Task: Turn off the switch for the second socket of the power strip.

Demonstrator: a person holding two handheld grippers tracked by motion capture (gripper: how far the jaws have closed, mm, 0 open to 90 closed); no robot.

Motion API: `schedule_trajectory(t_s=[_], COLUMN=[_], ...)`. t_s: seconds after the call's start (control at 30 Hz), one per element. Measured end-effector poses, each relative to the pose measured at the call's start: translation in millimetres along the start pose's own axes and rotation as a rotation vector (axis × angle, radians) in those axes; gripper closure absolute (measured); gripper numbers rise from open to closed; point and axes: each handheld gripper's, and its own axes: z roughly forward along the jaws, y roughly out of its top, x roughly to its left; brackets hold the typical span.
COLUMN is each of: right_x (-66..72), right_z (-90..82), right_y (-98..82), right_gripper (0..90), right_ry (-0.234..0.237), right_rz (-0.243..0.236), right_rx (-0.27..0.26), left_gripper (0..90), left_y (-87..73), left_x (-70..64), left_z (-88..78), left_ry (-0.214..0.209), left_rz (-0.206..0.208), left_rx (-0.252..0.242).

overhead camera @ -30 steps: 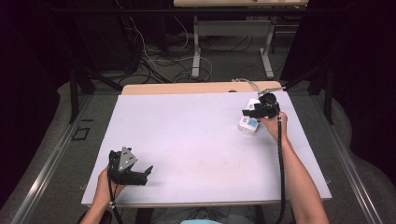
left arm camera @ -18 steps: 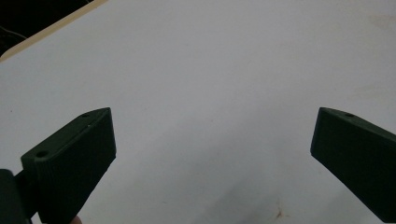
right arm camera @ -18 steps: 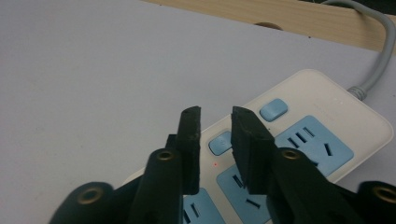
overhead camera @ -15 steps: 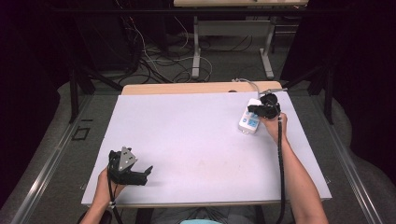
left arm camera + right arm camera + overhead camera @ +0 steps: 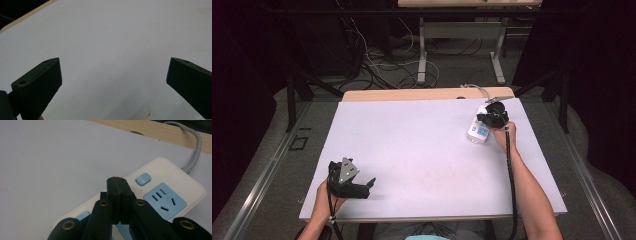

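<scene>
Over at the far right of the pale lilac tabletop (image 5: 422, 150) lies the white plastic power strip with light-blue sockets (image 5: 478, 129), its grey cable (image 5: 195, 150) running off toward the wooden back edge; the right tool (image 5: 493, 119) sits right over it, held by the right hand (image 5: 501, 134); in the right gripper view the right tool's jaws are pressed flat together, having just been closing, and nothing is pinched between them; their joined tip stands above the strip's white casing, just beside the small blue rocker switch (image 5: 143, 179), with a blue five-hole socket (image 5: 165, 200) to its right; whether the tip actually touches the casing I can't tell from here. Down at the near left corner, the left hand (image 5: 326, 197) rests the left tool (image 5: 362, 189) low on the tabletop; its jaws stand wide apart, bare tabletop between them, well apart from the strip.
</scene>
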Motion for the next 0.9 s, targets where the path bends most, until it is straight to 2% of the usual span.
schedule_trajectory(t_s=[0.3, 0.53, 0.67, 0.9], right_x=[2.0, 3.4, 3.8, 4.8], right_z=[8.7, 10.1, 10.0, 10.1], right_y=[-4.7, -7.9, -8.6, -9.5], right_gripper=[90.0, 90.0, 90.0, 90.0], right_ry=[-0.023, -0.034, -0.039, -0.046], right_rz=[-0.001, -0.016, 0.001, -0.002], right_rx=[0.025, -0.003, -0.008, -0.013], left_gripper=[0.0, 0.0, 0.0, 0.0], left_y=[0.5, 0.2, 0.1, 0.4], left_x=[-0.1, -0.6, -1.1, -1.0], left_z=[0.3, 0.1, 0.1, 0.3], left_ry=[-0.015, -0.011, -0.01, -0.008], left_rz=[0.007, 0.004, 0.004, 0.013], left_rx=[0.017, 0.019, 0.016, 0.021])
